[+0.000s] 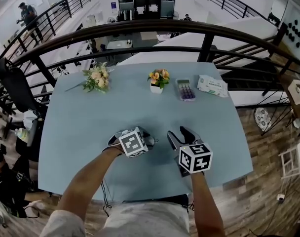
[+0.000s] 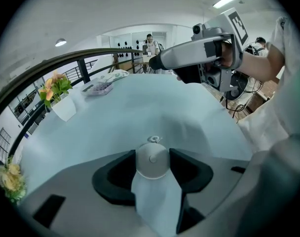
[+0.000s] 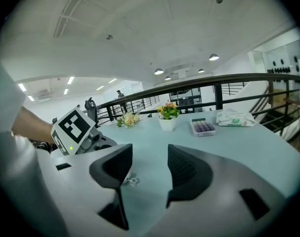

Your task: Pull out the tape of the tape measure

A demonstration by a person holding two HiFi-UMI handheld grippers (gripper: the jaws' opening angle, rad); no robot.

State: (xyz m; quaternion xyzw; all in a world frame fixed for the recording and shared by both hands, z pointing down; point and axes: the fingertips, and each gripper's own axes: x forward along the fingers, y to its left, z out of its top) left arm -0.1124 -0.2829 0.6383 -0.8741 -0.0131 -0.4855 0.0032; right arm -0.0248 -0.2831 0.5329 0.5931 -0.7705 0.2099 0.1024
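Table: you work at the near edge of a pale blue table [image 1: 91, 132].
Task's thing: a small round white-grey tape measure [image 2: 152, 161] sits at the near middle of the table, low over the top, held in your left tongs.
Left tongs: your left gripper [image 1: 147, 141] is closed on the tape measure, a dark pad pressed to each side of the round case. It points to the right.
Tape end: a small metal ring tab [image 2: 154, 139] sticks out of the case on the side facing your other hand. No drawn length of tape shows.
Right tongs: your right gripper [image 3: 150, 166] has its jaws apart with nothing between them. The ring tab [image 3: 132, 180] shows low at the inner edge of its left jaw; contact cannot be told.
Step in hand: judged as the approach. The case is secured, the tab is not yet gripped, and the pull has not started.
Next move: shift your right jaws left so the ring tab lies between the pads, close on it, then draw right while your left holds firm.
Risk: the tab is small and thin and may slip out; the round case may turn between the pads.
Far side: a loose bouquet of pale flowers [image 1: 96, 78], a white pot of orange flowers [image 1: 159, 81], a calculator with purple keys [image 1: 185, 89] and a white wipes pack [image 1: 212, 85] lie well apart from the work.
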